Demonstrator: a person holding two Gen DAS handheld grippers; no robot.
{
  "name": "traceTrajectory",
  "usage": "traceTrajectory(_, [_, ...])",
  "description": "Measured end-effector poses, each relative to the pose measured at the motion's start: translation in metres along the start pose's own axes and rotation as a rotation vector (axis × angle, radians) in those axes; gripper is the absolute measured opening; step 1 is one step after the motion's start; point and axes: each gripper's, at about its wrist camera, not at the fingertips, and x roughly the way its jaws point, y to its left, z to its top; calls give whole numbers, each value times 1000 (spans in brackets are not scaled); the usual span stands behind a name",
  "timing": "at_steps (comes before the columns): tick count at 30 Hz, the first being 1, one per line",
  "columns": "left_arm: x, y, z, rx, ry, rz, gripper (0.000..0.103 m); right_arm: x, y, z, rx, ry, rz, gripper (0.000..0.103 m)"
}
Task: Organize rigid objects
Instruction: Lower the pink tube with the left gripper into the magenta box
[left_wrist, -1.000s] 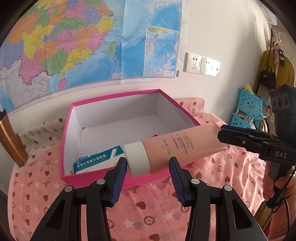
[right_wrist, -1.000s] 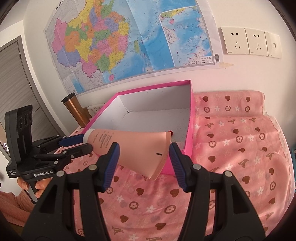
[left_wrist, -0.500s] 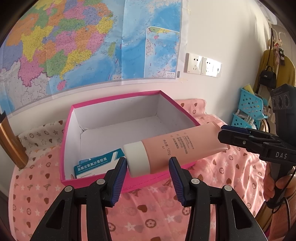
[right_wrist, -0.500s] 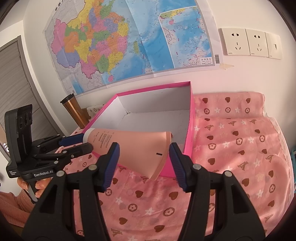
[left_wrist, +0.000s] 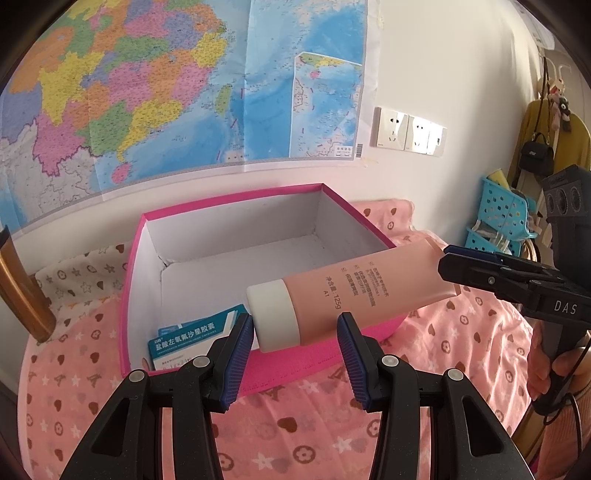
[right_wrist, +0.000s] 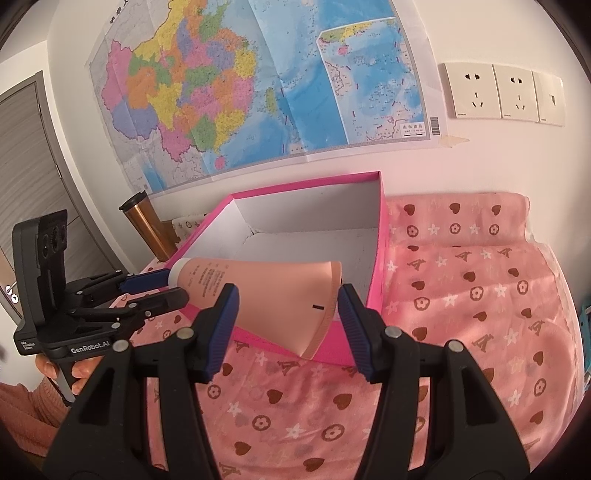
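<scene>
A peach cosmetic tube (left_wrist: 351, 291) with a white cap hangs level over the front wall of the pink box (left_wrist: 229, 201), held at both ends. My left gripper (left_wrist: 295, 321) is shut on the cap end. My right gripper (left_wrist: 448, 266) comes in from the right and is shut on the tail. In the right wrist view the tube's (right_wrist: 280, 295) flat crimped end fills the span between the pads of my right gripper (right_wrist: 286, 295), and my left gripper (right_wrist: 162, 286) clamps the cap at the left. A blue-and-white medicine carton (left_wrist: 188, 338) lies inside the box at its near left corner.
The box (right_wrist: 306, 184) stands on a pink cloth with hearts and stars, against a wall with a map. A copper tumbler (right_wrist: 147, 225) stands left of the box. Blue baskets (left_wrist: 502, 218) sit beyond the table's right end. A hand (left_wrist: 561, 365) grips the right tool.
Both grippers keep their hold on the tube and have hardly moved. The box sits a touch lower in the left wrist view.
</scene>
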Motion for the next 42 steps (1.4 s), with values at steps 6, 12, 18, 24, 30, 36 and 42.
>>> traceTrajectory(6, [4, 1, 3, 1, 4, 3, 47, 4, -3, 5, 6, -1, 2, 58])
traceTrajectory(12, [8, 2, 6, 2, 8, 7, 47, 6, -5, 7, 9, -2, -1, 58])
traceTrajectory(18, [10, 3, 8, 0, 10, 9, 47, 9, -6, 10, 12, 2, -4, 58])
traceTrajectory(24, [12, 5, 10, -2, 11, 11, 47, 13, -7, 13, 9, 6, -8, 58])
traceTrajectory(30, [17, 7, 11, -5, 18, 14, 47, 17, -8, 15, 8, 10, -12, 58])
traceTrajectory(36, [19, 7, 11, -11, 22, 20, 47, 22, -9, 17, 6, 16, -15, 58])
traceTrajectory(42, [24, 8, 11, -10, 33, 24, 47, 27, -12, 18, 9, 21, -18, 58])
